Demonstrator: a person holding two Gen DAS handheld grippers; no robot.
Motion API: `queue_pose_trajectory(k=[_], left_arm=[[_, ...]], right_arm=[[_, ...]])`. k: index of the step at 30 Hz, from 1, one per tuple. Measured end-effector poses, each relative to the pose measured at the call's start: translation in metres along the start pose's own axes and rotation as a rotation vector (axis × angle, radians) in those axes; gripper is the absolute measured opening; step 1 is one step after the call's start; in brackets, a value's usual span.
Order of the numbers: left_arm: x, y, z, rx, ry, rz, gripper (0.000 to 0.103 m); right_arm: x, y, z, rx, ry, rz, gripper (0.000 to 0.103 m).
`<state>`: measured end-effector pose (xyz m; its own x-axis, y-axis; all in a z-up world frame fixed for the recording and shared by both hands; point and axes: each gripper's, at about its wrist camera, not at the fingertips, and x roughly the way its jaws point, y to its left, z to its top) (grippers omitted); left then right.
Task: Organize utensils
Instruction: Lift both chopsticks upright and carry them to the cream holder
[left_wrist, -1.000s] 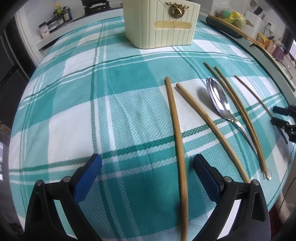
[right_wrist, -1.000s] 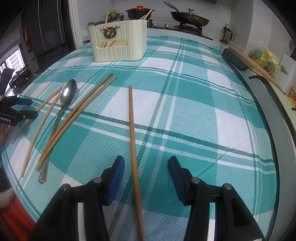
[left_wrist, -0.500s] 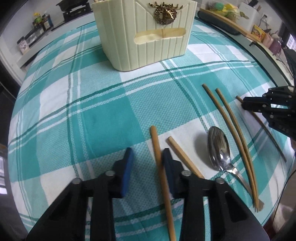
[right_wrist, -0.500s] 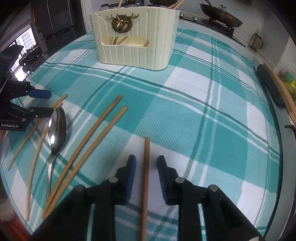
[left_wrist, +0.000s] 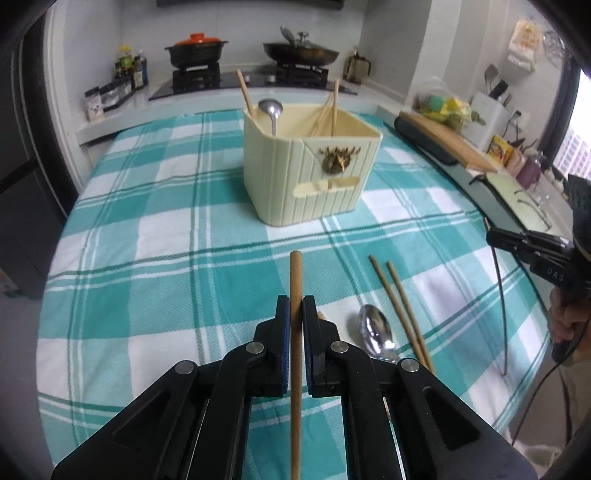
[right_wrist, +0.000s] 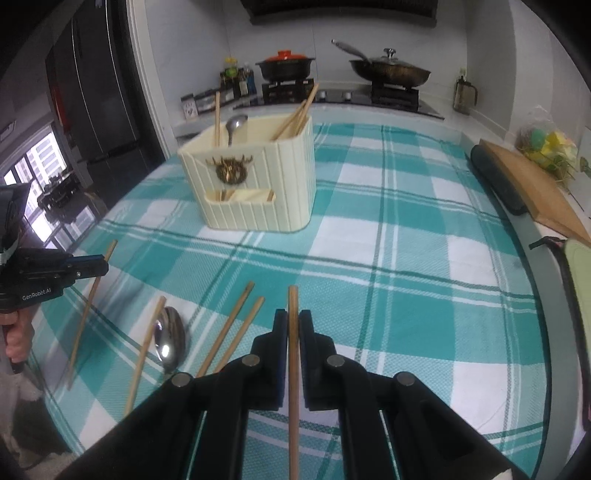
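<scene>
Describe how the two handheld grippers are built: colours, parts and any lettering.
Both the left gripper and the right gripper are black plastic linkages with silver round rivets and blue-padded fingers. White lettering reads "GenRobot.AI" on the left one's side; part of another marking shows on the right one. A thin black cable hangs beside it.

Five chopsticks (right_wrist: 229, 328) outside one holder (right_wrist: 258, 192), two spoons (right_wrist: 170, 339).

Lower ends of both gripped chopsticks (left_wrist: 295, 369) (right_wrist: 293, 369) cut off by frame edges.
</scene>
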<state>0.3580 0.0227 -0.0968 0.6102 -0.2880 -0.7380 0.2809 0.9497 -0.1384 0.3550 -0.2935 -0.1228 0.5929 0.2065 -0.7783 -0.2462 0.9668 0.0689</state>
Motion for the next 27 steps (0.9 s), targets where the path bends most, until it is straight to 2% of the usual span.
queue_pose_trajectory(k=[6, 11, 18, 27], left_arm=[[-0.062, -0.002, 0.004, -0.023, -0.145, -0.023, 0.005], [-0.093, -0.005, 0.012, -0.038, -0.243, -0.039, 0.005], [-0.115, -0.009, 0.029, -0.032, -0.321, -0.053, 0.005], [-0.137, -0.006, 0.067, -0.03, -0.382, -0.085, 0.005]], right_arm=[[-0.074, 0.004, 0.005, 0.001, -0.187, 0.016, 0.006], [-0.118, 0.01, 0.008, 0.011, -0.329, 0.028, 0.006], [-0.144, 0.028, 0.018, -0.025, -0.467, -0.003, 0.006], [-0.148, 0.03, 0.052, -0.011, -0.523, 0.016, 0.006]])
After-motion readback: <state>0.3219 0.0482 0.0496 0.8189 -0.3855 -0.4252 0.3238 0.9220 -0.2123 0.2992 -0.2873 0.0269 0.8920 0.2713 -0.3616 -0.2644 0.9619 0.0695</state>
